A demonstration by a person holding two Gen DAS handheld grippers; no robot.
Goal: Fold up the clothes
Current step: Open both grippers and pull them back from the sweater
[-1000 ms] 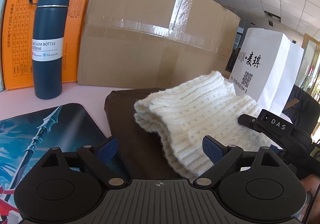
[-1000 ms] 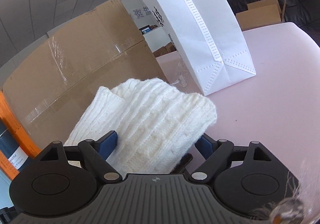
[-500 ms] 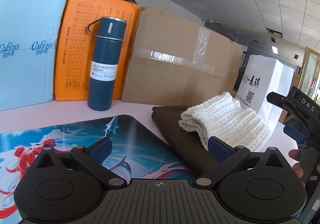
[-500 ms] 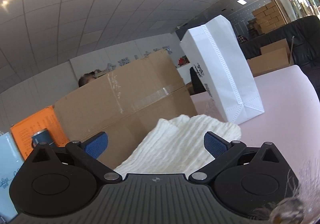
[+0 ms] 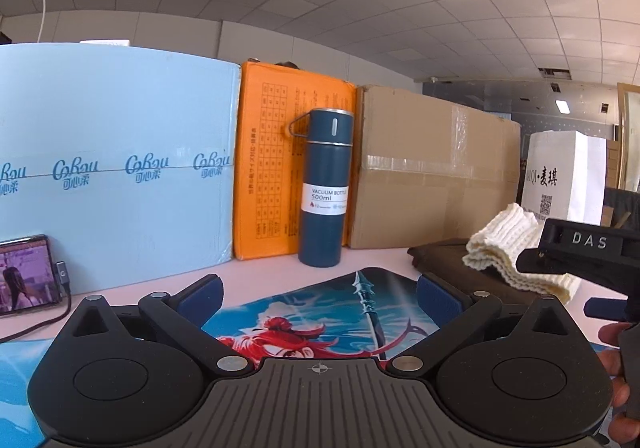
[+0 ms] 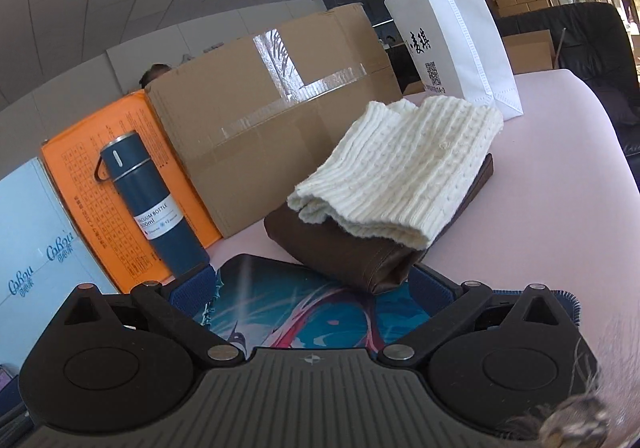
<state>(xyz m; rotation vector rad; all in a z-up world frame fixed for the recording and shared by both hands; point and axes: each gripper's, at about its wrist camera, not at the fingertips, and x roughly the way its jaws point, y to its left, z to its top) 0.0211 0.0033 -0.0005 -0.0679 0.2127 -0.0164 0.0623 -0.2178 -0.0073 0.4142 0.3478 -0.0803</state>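
A folded cream knit sweater (image 6: 400, 172) lies on top of a folded brown garment (image 6: 344, 248) on the pink table, just past a printed blue mat (image 6: 304, 312). The stack also shows at the right of the left wrist view, sweater (image 5: 508, 244) on brown garment (image 5: 444, 264). My right gripper (image 6: 312, 288) is open and empty, a little short of the stack. My left gripper (image 5: 320, 294) is open and empty over the mat (image 5: 320, 312), well back and left of the stack. The right gripper's body (image 5: 584, 260) partly hides the sweater in the left wrist view.
A dark blue vacuum bottle (image 5: 326, 188) stands behind the mat. Behind it are a light blue box (image 5: 112, 184), an orange box (image 5: 272, 176) and a taped cardboard box (image 5: 436, 176). A white paper bag (image 6: 452, 44) stands right of the stack. A phone (image 5: 24, 274) with a cable sits far left.
Both grippers have pulled back and away from the folded stack, open throughout. The sweater stays folded on the brown garment. The left view now takes in the blue box and phone.
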